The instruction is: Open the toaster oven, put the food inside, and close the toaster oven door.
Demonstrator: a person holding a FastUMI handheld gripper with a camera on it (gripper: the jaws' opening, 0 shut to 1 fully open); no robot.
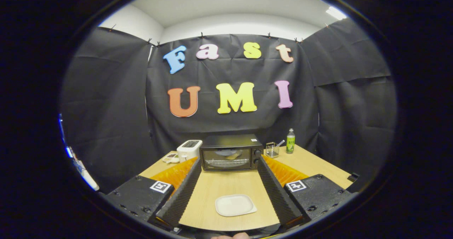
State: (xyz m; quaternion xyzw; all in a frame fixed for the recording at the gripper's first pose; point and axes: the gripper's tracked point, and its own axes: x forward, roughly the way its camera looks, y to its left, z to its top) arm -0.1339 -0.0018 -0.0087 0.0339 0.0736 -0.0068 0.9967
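The gripper (229, 168) is held back from the table (311, 163), low in the middle of the picture, with its two fingers (184, 191) spread wide apart and holding nothing. Between the fingers lies a small white plate (235, 205), and it looks bare. Just past the fingertips, in the middle of the picture, sits the black toaster oven (230, 152) with its door shut. Something pale shows through the glass, maybe the food, but I can't tell for sure. I think the gripper is pulled back like this because the job is about done. A white toaster (189, 149) stands to the left of the oven. To the right are a wire basket (271, 149) and a green bottle (290, 141), out of the way.
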